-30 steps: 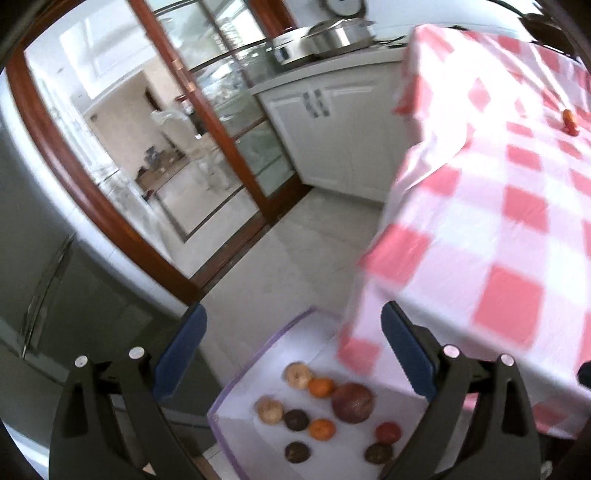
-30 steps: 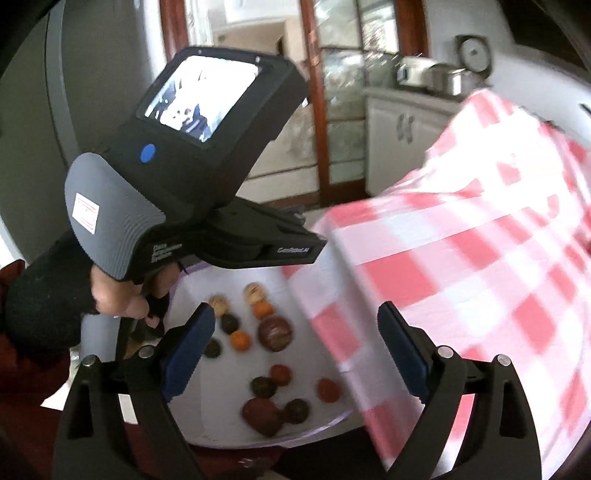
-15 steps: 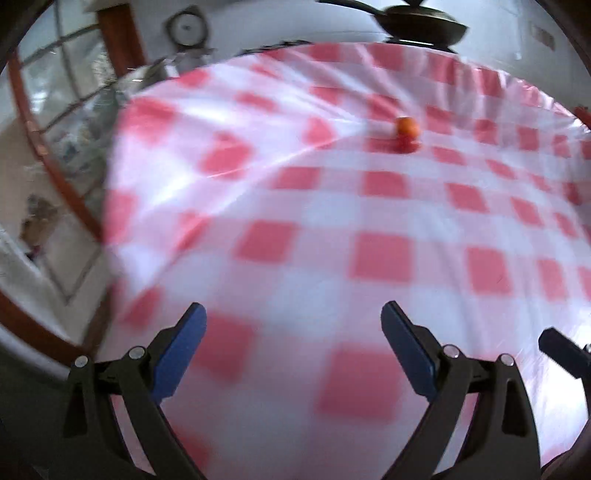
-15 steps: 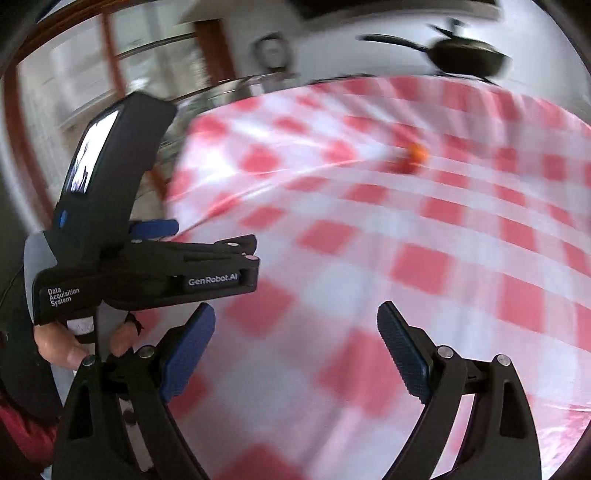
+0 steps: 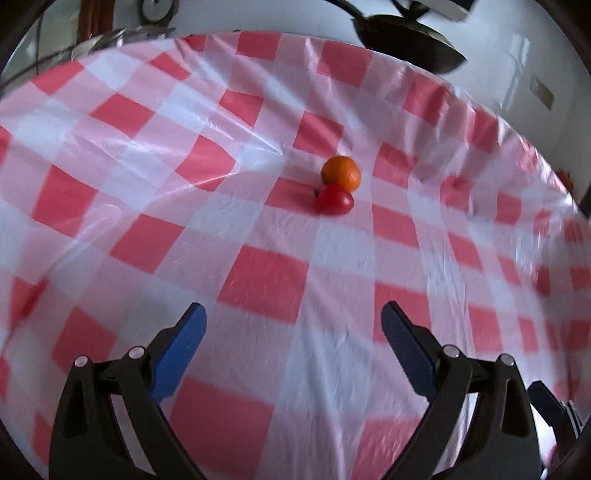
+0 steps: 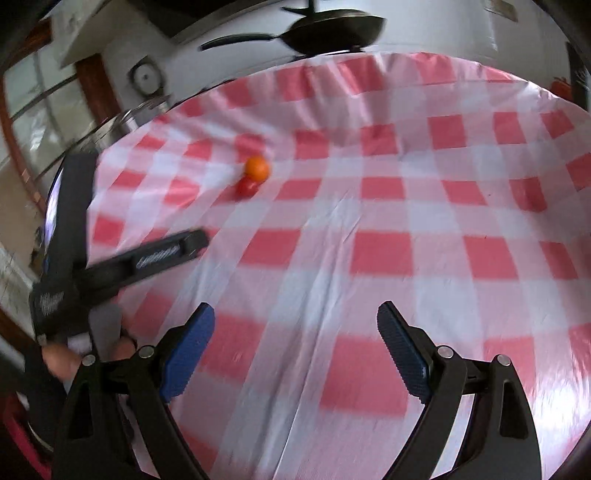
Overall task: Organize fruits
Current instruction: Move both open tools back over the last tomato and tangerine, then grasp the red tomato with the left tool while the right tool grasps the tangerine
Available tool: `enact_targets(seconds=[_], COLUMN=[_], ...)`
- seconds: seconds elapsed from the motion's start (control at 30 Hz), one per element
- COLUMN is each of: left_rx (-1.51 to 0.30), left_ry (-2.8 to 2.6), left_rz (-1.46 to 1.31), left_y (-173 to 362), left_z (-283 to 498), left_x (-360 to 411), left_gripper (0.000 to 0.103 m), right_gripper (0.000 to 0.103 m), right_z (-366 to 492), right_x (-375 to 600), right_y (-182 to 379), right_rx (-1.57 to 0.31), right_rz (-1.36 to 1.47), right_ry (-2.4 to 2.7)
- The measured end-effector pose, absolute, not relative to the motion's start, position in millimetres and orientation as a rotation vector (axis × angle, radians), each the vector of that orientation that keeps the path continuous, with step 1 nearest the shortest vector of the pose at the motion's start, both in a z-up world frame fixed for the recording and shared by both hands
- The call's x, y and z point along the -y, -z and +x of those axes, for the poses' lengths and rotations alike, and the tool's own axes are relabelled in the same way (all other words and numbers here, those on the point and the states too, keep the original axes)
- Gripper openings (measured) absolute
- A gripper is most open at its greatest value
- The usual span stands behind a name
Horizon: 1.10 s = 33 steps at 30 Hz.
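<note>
An orange fruit (image 5: 340, 173) and a small red fruit (image 5: 334, 199) lie touching each other on the red-and-white checked tablecloth (image 5: 258, 280). They also show in the right wrist view: the orange fruit (image 6: 257, 167) and the red fruit (image 6: 246, 187). My left gripper (image 5: 293, 328) is open and empty, above the cloth, short of the fruits. My right gripper (image 6: 295, 330) is open and empty, further right and back. The left gripper's body (image 6: 122, 262) shows at the left of the right wrist view.
A dark frying pan (image 6: 332, 27) sits beyond the table's far edge, by the white wall. A glass door with a wooden frame (image 6: 37, 122) is at the left. The cloth hangs over the table's edges.
Both grippers swung up from the tray of fruits on the floor to face the tabletop. They have come closer to the two fruits since half a second ago. Both stayed open.
</note>
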<state>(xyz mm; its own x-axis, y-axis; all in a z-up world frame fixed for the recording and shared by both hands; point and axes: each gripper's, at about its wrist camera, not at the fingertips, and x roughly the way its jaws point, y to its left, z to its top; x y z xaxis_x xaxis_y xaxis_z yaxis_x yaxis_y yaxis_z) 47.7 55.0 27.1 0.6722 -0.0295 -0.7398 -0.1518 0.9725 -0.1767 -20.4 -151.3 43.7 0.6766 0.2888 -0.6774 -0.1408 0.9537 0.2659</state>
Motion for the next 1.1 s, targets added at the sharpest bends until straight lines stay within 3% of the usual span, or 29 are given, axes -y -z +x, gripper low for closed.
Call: enact_targets(seconds=[0.23, 0.7, 0.83, 0.87, 0.9, 0.97, 1.1], left_rx=[-0.847, -0.822, -0.865, -0.888, -0.900, -0.894, -0.864], left_ry=[-0.068, 0.064, 0.104, 0.115, 0.105, 0.094, 0.091], left_rz=[-0.283, -0.048, -0.003, -0.005, -0.004, -0.021, -0.098], left_y=[-14.7, -24.4, -16.3, -13.2, -11.4, -12.0, -15.5], left_z=[72.4, 151.5, 172.6, 177.7, 182.1, 181.2, 155.4], left_x=[-69.3, -38.7, -18.9, -16.7, -15.7, -18.6, -36.1], left_gripper=[0.096, 0.094, 0.077, 0.065, 0.060, 0.036, 0.036], right_gripper=[0.087, 0.088, 0.088, 0.088, 0.088, 0.088, 0.088], right_z=[28.9, 30.6, 30.0, 30.0, 29.7, 29.1, 28.4], right_x=[181.5, 189.2, 189.9, 190.0, 190.3, 191.3, 191.9], right_y=[-13.6, -10.5, -9.9, -9.9, -9.9, -10.0, -10.2], right_rx=[-0.832, -0.806, -0.804, -0.804, -0.803, -0.801, -0.799], right_rz=[0.344, 0.432, 0.435, 0.436, 0.438, 0.443, 0.449], right_ry=[-0.093, -0.167, -0.169, -0.169, -0.170, -0.174, -0.176])
